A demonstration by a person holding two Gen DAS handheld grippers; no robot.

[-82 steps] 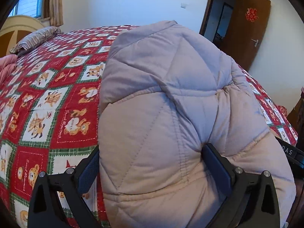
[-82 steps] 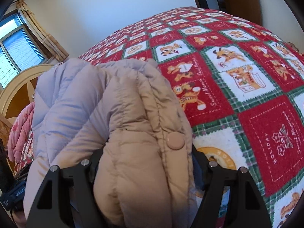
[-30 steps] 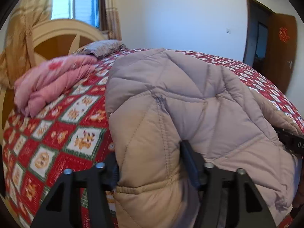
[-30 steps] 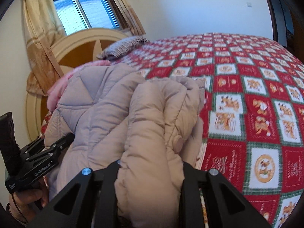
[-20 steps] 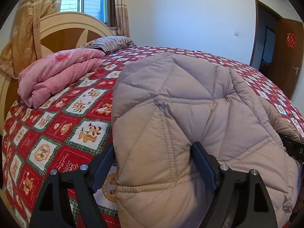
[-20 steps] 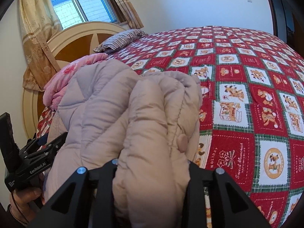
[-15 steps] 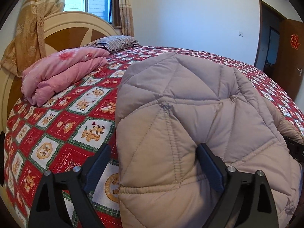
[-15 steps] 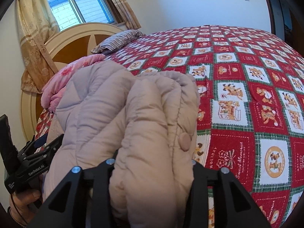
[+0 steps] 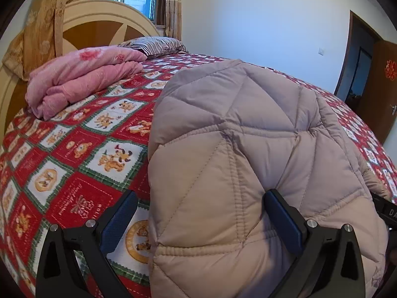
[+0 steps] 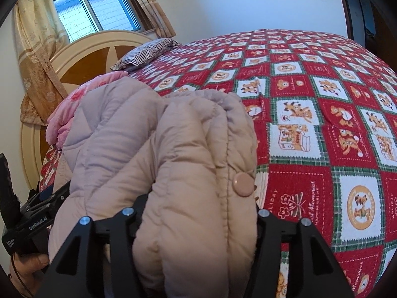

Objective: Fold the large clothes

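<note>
A beige quilted puffer jacket (image 9: 248,149) lies folded in a thick bundle on the red patterned bedspread (image 9: 74,149). My left gripper (image 9: 201,208) is open, its blue-padded fingers (image 9: 282,216) spread wide around the jacket's hem edge. In the right wrist view the jacket (image 10: 186,161) bulges between my right gripper's (image 10: 198,213) fingers, which are shut on its thick folded edge next to a round snap button (image 10: 244,181). The left gripper's body (image 10: 32,223) shows at the lower left there.
A folded pink blanket (image 9: 82,74) and a striped pillow (image 9: 156,44) lie by the wooden headboard (image 9: 99,27). A curtained window (image 10: 94,7) is behind it. A dark doorway with a brown door (image 9: 372,79) is at the right.
My left gripper has opened wider around the jacket's hem and both views have swung toward the headboard. The right gripper stays clamped on the bundle.
</note>
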